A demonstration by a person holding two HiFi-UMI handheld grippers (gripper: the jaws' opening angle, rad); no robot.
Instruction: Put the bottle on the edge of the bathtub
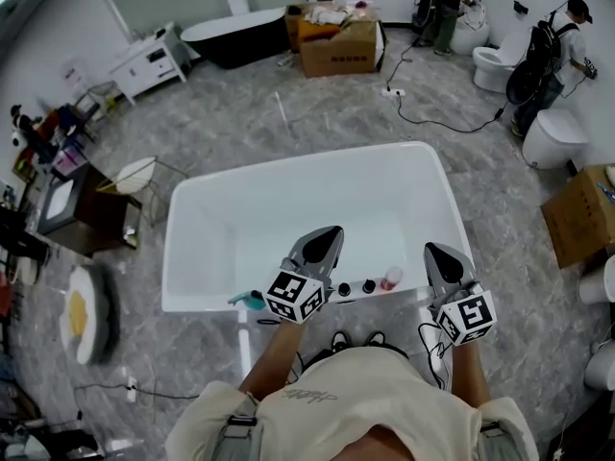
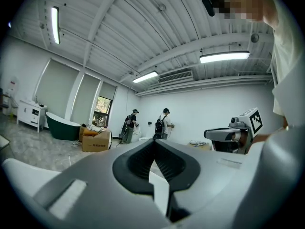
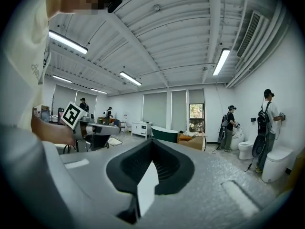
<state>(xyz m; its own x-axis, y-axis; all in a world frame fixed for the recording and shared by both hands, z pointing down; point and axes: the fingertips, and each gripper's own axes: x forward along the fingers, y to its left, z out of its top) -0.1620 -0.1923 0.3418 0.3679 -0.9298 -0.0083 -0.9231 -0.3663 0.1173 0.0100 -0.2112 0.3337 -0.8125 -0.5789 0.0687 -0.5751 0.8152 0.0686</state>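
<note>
I see the pink bottle [image 1: 390,279] standing upright on the near rim of the white bathtub [image 1: 192,257], at about 6 o'clock of the tub. It sits between my two grippers. From the left gripper [image 1: 327,240] it lies at roughly 4 o'clock, near but not touching. From the right gripper [image 1: 440,260] it lies at about 8 o'clock, just beside it and also apart.

In its own view the left gripper [image 2: 153,147] has its jaws pressed together with nothing between them. The right gripper [image 3: 151,144] is likewise closed on nothing. Both point away from me over the tub.

I count four small things on that rim. They are the pink bottle, two dark-topped bottles [image 1: 344,288] [image 1: 368,285] at its 9 o'clock, and a teal item [image 1: 252,301] further along at 9 o'clock, which I cannot identify. The tub's basin shows me only its white floor.

At 12 o'clock of the room an open cardboard box [image 1: 338,48] holds loose pale material. A second cardboard box [image 1: 577,214] stands at 3 o'clock, and I cannot see its contents. A dark bathtub [image 1: 231,35] stands at 11 o'clock, which makes two tubs. Two people [image 1: 444,8] [image 1: 553,46] stand near 1 o'clock, close to two white toilets [image 1: 495,65] [image 1: 553,137].
</note>
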